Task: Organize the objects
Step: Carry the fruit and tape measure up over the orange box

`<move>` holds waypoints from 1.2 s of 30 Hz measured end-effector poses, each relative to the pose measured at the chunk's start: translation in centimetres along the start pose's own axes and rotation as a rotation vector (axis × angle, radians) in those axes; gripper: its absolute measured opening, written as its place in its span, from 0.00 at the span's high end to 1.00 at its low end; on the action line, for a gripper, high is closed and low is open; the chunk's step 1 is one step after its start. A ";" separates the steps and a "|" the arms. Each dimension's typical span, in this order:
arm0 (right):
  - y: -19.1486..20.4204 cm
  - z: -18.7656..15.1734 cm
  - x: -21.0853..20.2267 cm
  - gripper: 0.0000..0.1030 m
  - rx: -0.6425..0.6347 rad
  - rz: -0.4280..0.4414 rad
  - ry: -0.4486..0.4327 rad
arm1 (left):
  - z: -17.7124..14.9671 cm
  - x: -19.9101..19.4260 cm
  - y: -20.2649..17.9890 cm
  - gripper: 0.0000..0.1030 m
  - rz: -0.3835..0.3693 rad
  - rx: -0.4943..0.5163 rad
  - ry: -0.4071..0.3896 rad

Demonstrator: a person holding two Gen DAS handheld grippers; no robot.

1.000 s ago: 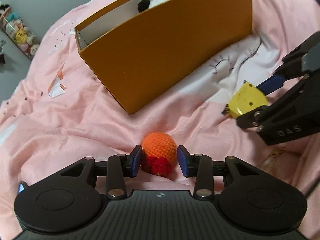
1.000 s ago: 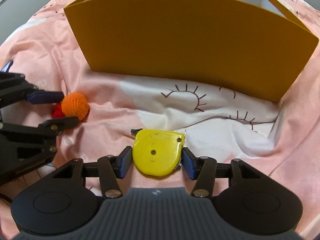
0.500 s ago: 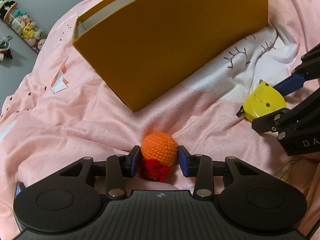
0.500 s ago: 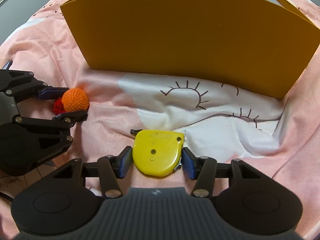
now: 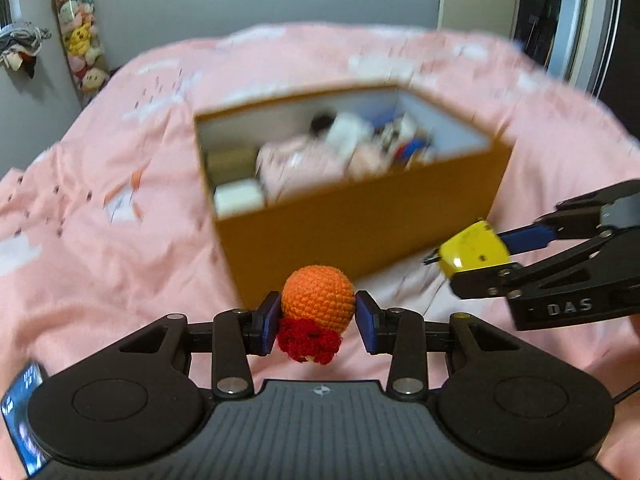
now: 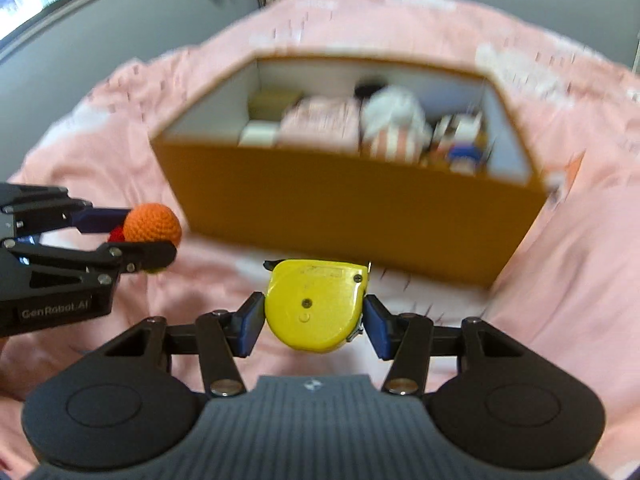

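The left gripper (image 5: 316, 322) has its fingers closed on the orange crochet ball (image 5: 318, 298), held clear of the pink bed (image 5: 100, 264) and short of the open orange box (image 5: 360, 224); the right gripper (image 6: 314, 322) likewise clamps the yellow tape measure (image 6: 316, 304), apparently bound for the box.

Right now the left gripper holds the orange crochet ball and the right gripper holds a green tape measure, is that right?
Not quite: the tape measure is yellow, not green, as the right wrist view shows. The right gripper holds it, and the left gripper holds the orange crochet ball.
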State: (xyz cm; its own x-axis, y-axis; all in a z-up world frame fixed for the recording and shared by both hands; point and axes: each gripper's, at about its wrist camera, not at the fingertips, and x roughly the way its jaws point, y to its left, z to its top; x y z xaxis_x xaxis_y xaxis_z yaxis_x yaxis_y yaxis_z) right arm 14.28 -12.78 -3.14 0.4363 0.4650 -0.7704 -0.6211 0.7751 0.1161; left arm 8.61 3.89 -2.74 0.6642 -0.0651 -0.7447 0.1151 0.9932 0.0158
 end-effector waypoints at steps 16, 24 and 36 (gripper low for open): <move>-5.4 10.7 -1.3 0.47 -0.125 -0.141 -0.066 | 10.1 5.8 0.0 0.56 -0.225 -0.269 -0.054; -7.5 11.4 4.9 0.47 -0.144 -0.130 0.139 | 10.1 10.0 0.3 0.57 -0.236 -0.295 0.040; -8.4 13.1 10.0 0.47 -0.222 -0.147 0.344 | 9.8 13.5 1.0 0.57 -0.256 -0.347 0.146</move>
State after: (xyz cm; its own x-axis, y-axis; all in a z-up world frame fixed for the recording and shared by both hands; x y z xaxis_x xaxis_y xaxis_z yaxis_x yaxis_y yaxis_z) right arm 32.41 -9.06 -3.64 0.3111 0.1576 -0.9372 -0.7101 0.6940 -0.1190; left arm 24.87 3.08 -6.23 0.5326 -0.3230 -0.7823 -0.0089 0.9221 -0.3868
